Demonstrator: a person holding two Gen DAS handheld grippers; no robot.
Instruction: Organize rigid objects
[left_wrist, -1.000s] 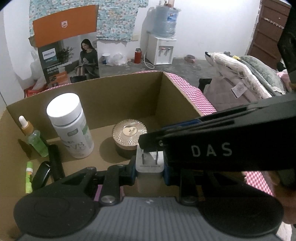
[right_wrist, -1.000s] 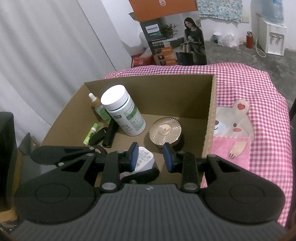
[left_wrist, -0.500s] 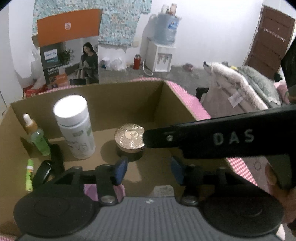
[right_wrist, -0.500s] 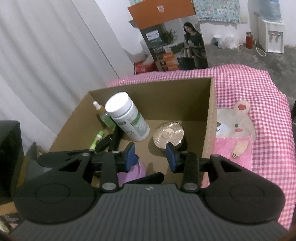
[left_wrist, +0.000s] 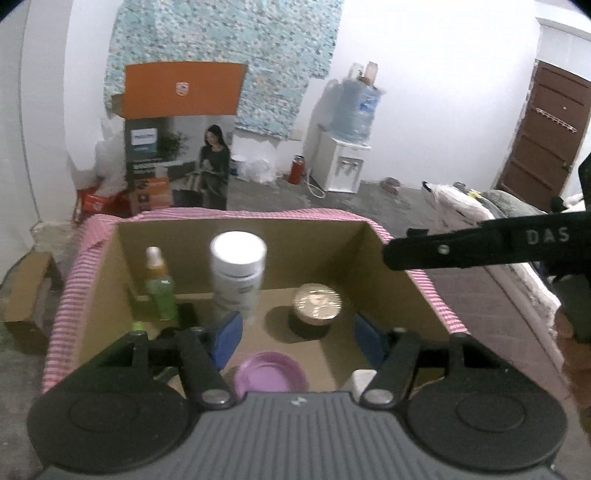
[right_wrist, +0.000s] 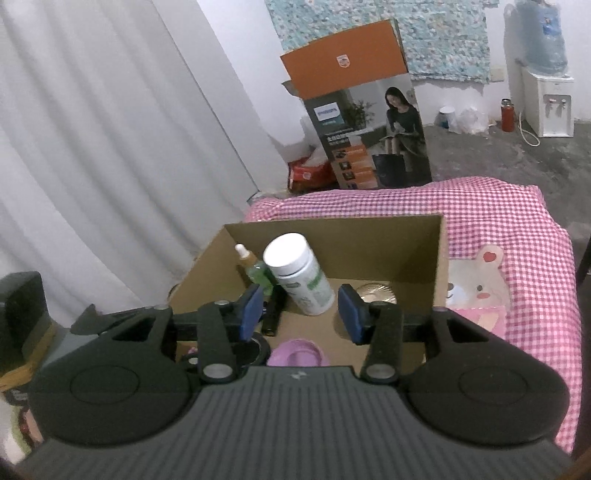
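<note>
An open cardboard box (left_wrist: 373, 258) stands on a pink checked cloth (right_wrist: 498, 229). It holds a white bottle (left_wrist: 238, 273), a green dropper bottle (left_wrist: 159, 291), a gold-lidded jar (left_wrist: 317, 304), a purple lid (left_wrist: 271, 373), a white charger (left_wrist: 364, 380) and some black items (right_wrist: 275, 310). My left gripper (left_wrist: 297, 339) hovers over the box's near edge. Its jaws are opening with nothing between them. My right gripper (right_wrist: 301, 313) hangs above the same edge, also opening and empty. One of its fingers (left_wrist: 461, 247) crosses the left wrist view on the right.
A tall printed carton with an orange flap (right_wrist: 369, 122) stands behind the table. A white curtain (right_wrist: 110, 147) hangs at the left. A water dispenser (left_wrist: 343, 162) is at the back wall. Bedding (left_wrist: 480, 210) lies at the right, with a brown door (left_wrist: 546, 136) behind it.
My left gripper has let go of the white charger, which now lies in the box, and has opened and pulled up and back. My right gripper has opened wider and risen.
</note>
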